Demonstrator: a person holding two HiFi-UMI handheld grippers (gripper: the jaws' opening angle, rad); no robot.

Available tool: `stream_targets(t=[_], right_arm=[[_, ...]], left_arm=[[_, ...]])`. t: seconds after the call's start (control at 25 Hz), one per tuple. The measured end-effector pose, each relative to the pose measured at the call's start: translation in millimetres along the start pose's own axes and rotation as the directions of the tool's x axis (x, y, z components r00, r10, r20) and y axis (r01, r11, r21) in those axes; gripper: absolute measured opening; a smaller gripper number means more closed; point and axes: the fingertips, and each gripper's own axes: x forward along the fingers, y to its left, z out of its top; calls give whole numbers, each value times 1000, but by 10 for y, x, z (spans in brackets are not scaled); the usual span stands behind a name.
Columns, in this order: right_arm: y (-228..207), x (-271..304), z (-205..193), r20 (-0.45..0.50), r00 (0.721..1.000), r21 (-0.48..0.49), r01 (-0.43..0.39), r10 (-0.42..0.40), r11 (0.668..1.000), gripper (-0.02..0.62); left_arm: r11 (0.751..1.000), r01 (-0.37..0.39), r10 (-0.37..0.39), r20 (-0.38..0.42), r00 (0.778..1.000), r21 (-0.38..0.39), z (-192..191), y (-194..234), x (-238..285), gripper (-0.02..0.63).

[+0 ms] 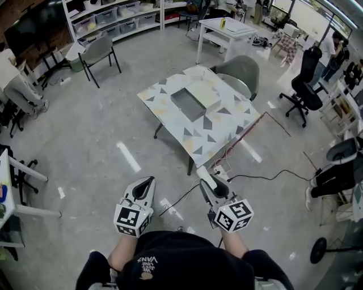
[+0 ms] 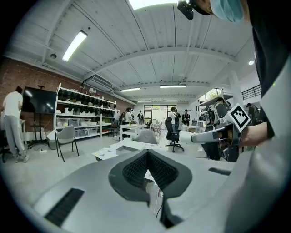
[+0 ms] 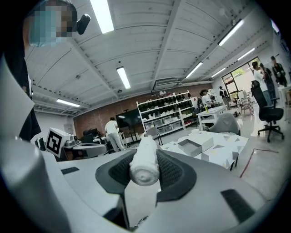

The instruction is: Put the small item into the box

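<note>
**Roll in the right gripper, box open on the surface**

A wide grey floor fills the room, with long shelves of bins along the far wall. Near the middle stands the surface, a tilted square top with a pattern of grey and yellow triangles. A grey chair is pushed against its far side, and another chair stands alone closer to the shelves.

On the surface, toward its far-left part, sits the box. It is open, and its inside is grey and bare.

The person stands on the near side, well apart from the surface, with one gripper in each hand above the floor. The left gripper holds nothing; its fingers are pressed together at the tips. The right gripper points toward the surface, and its fingers are pinching the roll — a small white cylinder that sticks out past the tips. The roll is far from the box and touches only the fingers.
</note>
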Motion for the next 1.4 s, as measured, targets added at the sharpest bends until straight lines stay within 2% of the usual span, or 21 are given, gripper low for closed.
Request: stream_targets(t=[0.16, 0.36, 0.6, 0.84, 1.04, 1.4], right_arm=[[-70, 419, 98, 1, 999, -11, 34, -34, 999, 126], [-43, 1035, 250, 9, 996, 13, 88, -88, 996, 126], [28, 1729, 451, 43, 988, 31, 144, -146, 989, 126], [110, 2264, 494, 62, 977, 63, 202, -206, 977, 126], [64, 2463, 419, 45, 966, 94, 250, -255, 964, 126], [-375, 2742, 448, 22, 954, 113, 295, -299, 949, 126]], left_arm=[[999, 50, -50, 3, 999, 3, 49, 348, 270, 6], [995, 98, -98, 1, 995, -1, 200, 1017, 557, 6], [987, 157, -157, 8, 988, 29, 400, 1741, 819, 6], [976, 211, -210, -15, 978, 52, 445, 2347, 992, 6], [971, 237, -236, -25, 971, 40, 409, 2635, 1175, 6], [959, 282, -280, -44, 959, 23, 415, 2735, 1650, 6]])
